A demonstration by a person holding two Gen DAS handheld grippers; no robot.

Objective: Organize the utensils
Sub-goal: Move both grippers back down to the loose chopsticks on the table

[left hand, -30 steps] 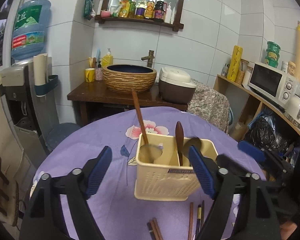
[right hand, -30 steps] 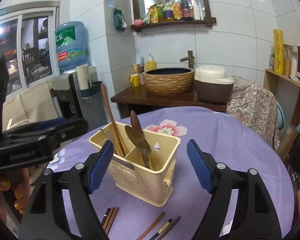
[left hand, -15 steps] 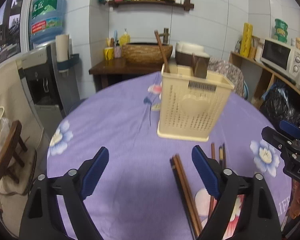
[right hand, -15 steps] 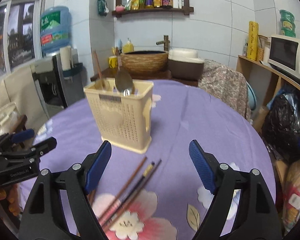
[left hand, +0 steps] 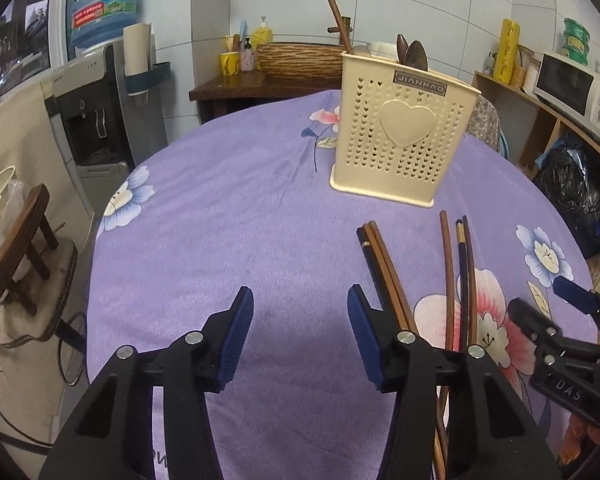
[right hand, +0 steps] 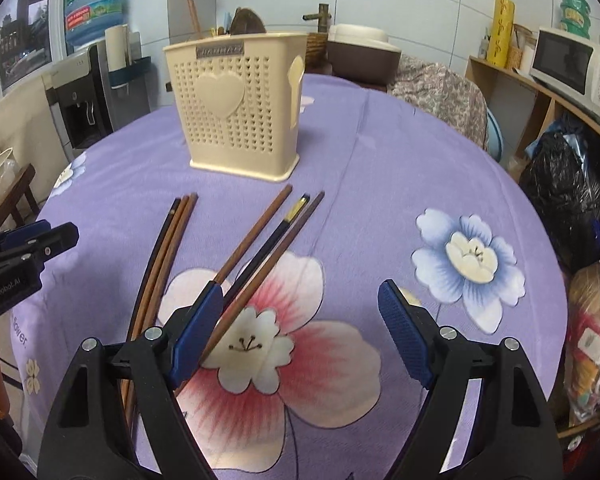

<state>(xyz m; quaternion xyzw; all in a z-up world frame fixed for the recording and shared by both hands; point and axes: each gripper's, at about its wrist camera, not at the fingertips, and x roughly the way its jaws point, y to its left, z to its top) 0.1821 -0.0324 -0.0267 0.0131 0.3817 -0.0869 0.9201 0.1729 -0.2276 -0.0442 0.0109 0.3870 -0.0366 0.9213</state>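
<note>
Six chopsticks (right hand: 260, 236) are lying in two loose groups on the purple tablecloth (right hand: 380, 168), just near of the cream utensil holder (right hand: 236, 104). Both grippers, left (left hand: 300, 336) and right (right hand: 300, 332), are hovering released and empty, while what look like spoons (left hand: 414, 54) are standing in the holder.

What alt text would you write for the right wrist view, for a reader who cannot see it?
The open right gripper hovers, empty, above a purple floral tablecloth. Two groups of three chopsticks lie loose before a cream perforated utensil holder that holds utensils. The left gripper shows at the left edge.
</note>
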